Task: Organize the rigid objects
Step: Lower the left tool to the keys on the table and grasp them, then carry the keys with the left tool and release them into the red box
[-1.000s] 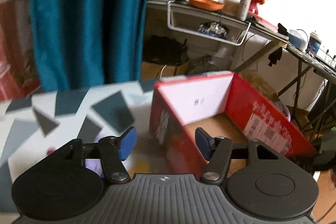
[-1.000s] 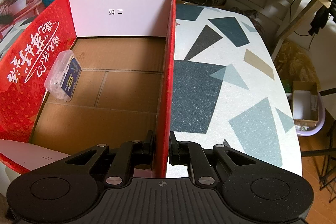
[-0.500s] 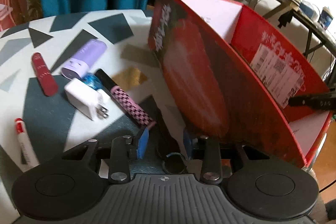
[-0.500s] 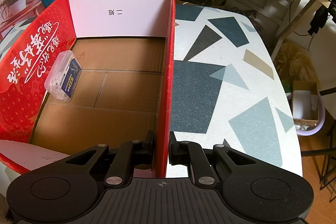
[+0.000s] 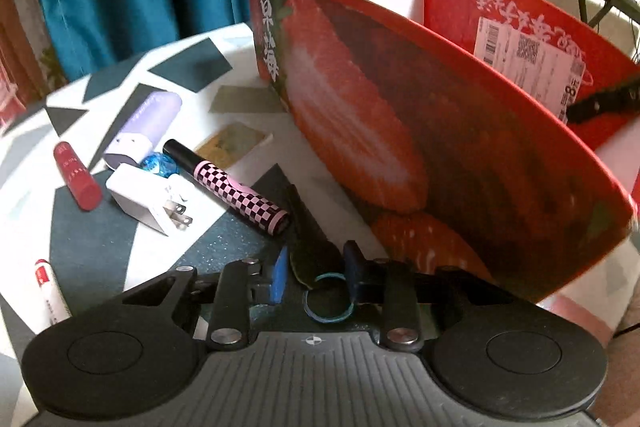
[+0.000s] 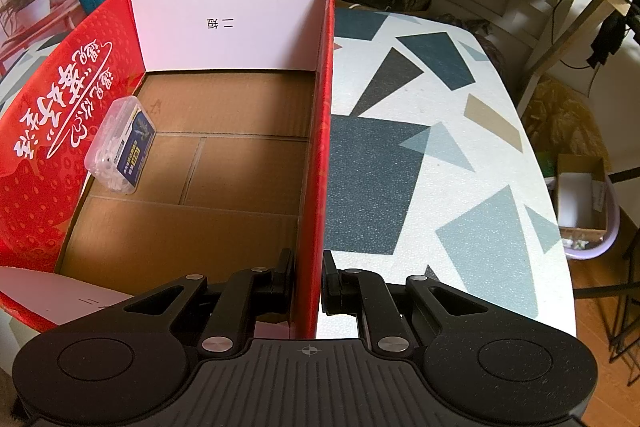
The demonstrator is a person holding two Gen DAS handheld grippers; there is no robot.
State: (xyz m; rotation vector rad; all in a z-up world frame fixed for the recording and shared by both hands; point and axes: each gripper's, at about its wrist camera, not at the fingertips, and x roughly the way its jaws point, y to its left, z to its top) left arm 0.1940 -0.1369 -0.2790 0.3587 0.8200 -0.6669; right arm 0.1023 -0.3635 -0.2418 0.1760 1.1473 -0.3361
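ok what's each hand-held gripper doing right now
Left hand-held gripper: open, straddling a dark key on the table, not gripping.
Right hand-held gripper: closed on the red box wall.

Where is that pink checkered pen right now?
In the left wrist view, the pen lies on the table left of the red box, just right of the white charger and ahead of the left gripper.

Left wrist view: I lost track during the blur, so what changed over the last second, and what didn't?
The left gripper swung from above the red box down to the table, fingers closing around a dark key, not yet clamped. The right gripper stayed shut on the box wall; the clear case inside didn't move.
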